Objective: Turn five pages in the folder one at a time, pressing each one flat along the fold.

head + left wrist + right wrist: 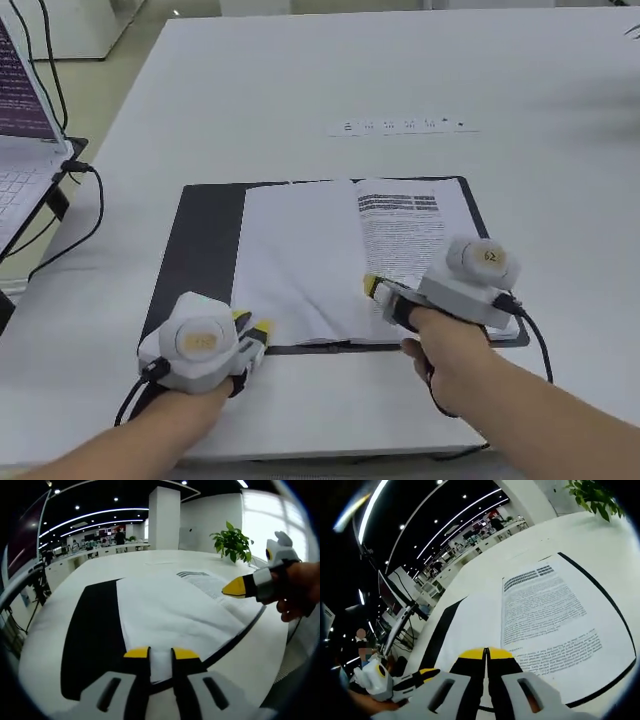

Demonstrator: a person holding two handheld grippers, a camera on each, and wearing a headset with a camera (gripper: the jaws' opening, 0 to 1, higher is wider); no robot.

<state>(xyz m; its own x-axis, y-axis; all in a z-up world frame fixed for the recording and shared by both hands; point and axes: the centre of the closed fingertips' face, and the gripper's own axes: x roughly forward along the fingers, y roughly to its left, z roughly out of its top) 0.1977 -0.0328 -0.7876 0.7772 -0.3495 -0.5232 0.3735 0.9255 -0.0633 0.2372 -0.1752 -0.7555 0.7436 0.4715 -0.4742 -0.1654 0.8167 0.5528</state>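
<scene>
1. Right fingers [472, 656] first: the yellow tips are pressed tight against each other with nothing between them. They nose down right where the blank sheet meets the printed one.
2. Left fingers [137, 653] now: there is a narrow slit between the tips, so they are just parted and holding nothing I can make out. They sit at the near edge of the blank page [300, 250], by its lower left corner.
3. Widen out. The right gripper [372, 287] comes in low on the fold [353, 225], close to the bottom edge. The left gripper [252, 330] sits at the folder's near rim.
4. The folder [205, 250] lies open in the middle of the white desk [300, 80]. Its black cover shows on the left and the printed page [405, 230] lies on the right.
5. My read is that this is the pressing half of a turn: the page is over and the crease is getting flattened. I can't tell how many of the five are done.
6. The next move, I'd say, is to run those closed tips up the fold toward the far edge with light, even pressure while the left steadies the sheet. After that the right fingers must open and pinch one printed sheet at its edge, and one only.
</scene>
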